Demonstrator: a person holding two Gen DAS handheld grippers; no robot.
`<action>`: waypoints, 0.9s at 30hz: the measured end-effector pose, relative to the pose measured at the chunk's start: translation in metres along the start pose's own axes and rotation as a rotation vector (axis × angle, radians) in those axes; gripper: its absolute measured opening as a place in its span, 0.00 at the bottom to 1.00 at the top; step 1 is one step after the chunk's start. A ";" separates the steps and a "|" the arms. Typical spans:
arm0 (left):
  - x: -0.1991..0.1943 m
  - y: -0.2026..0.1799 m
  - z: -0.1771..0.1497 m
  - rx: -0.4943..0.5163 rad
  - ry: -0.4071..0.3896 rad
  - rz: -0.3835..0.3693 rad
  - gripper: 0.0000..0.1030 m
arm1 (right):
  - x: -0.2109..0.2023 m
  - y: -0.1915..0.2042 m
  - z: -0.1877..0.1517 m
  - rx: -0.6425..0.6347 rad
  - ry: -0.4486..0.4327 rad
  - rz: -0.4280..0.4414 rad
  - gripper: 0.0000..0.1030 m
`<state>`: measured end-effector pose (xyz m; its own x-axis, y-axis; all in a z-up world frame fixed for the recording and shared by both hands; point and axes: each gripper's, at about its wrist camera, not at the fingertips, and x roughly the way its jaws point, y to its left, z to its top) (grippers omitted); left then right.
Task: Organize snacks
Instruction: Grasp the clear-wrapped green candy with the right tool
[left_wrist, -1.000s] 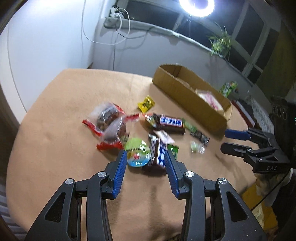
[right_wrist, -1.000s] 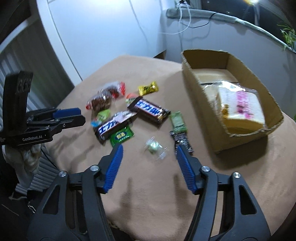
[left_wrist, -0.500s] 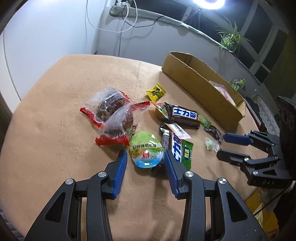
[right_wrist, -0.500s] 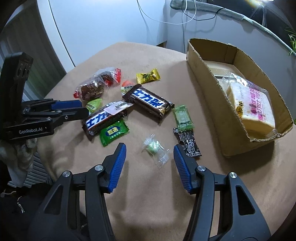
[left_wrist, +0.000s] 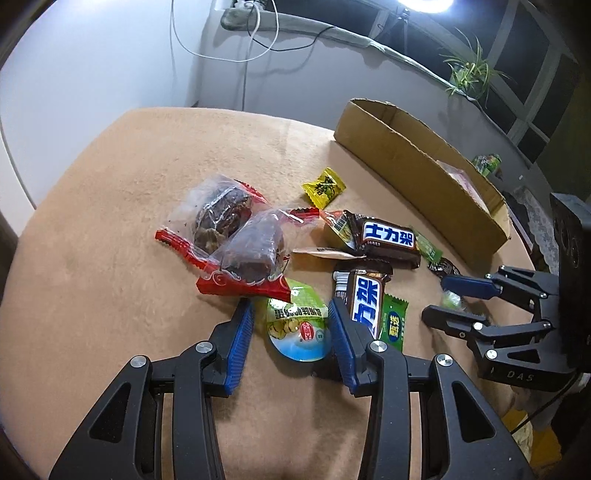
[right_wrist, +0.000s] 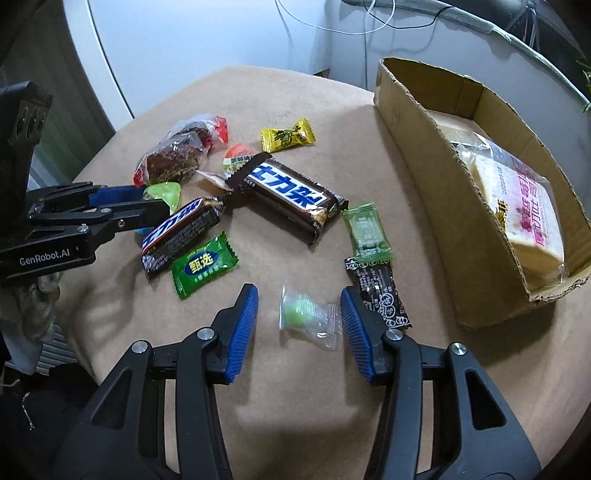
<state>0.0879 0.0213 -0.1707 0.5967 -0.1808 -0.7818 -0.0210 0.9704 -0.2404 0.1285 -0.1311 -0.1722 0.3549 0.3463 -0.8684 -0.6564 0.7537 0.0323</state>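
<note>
Snacks lie loose on a tan round table (left_wrist: 110, 221). My left gripper (left_wrist: 290, 306) is low over a green jelly cup (left_wrist: 297, 325), which sits between its blue pads with a gap on the left side. My right gripper (right_wrist: 299, 293) straddles a clear-wrapped green candy (right_wrist: 306, 314); its jaws are closing and the pads do not press it. Two dark chocolate bars (right_wrist: 291, 195) (right_wrist: 181, 229) lie between the grippers. From the right wrist view the left gripper (right_wrist: 155, 201) shows at the left, and the jelly cup (right_wrist: 164, 192) beside it.
A cardboard box (right_wrist: 417, 122) at the right holds a wrapped bread pack (right_wrist: 517, 206). Nearby lie a green sachet (right_wrist: 203, 266), a yellow candy (right_wrist: 288, 134), a pale green candy (right_wrist: 365, 230), a black sachet (right_wrist: 380, 291) and two bagged dark cakes (left_wrist: 221, 214).
Both grippers have sunk toward the snacks. The jelly cup now lies between the left fingers. The right jaws have narrowed around the clear-wrapped candy.
</note>
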 end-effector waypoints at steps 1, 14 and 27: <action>-0.001 0.001 -0.001 0.003 0.000 -0.001 0.39 | 0.000 0.001 -0.001 -0.005 0.000 -0.005 0.42; 0.002 -0.004 -0.009 0.046 -0.016 0.018 0.22 | -0.005 -0.001 -0.004 0.000 -0.012 -0.027 0.13; -0.014 0.002 -0.013 0.004 -0.050 -0.010 0.22 | -0.027 -0.004 -0.005 0.055 -0.068 0.006 0.13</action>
<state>0.0696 0.0236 -0.1677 0.6364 -0.1819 -0.7496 -0.0116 0.9694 -0.2451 0.1181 -0.1462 -0.1510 0.3966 0.3860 -0.8329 -0.6216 0.7806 0.0657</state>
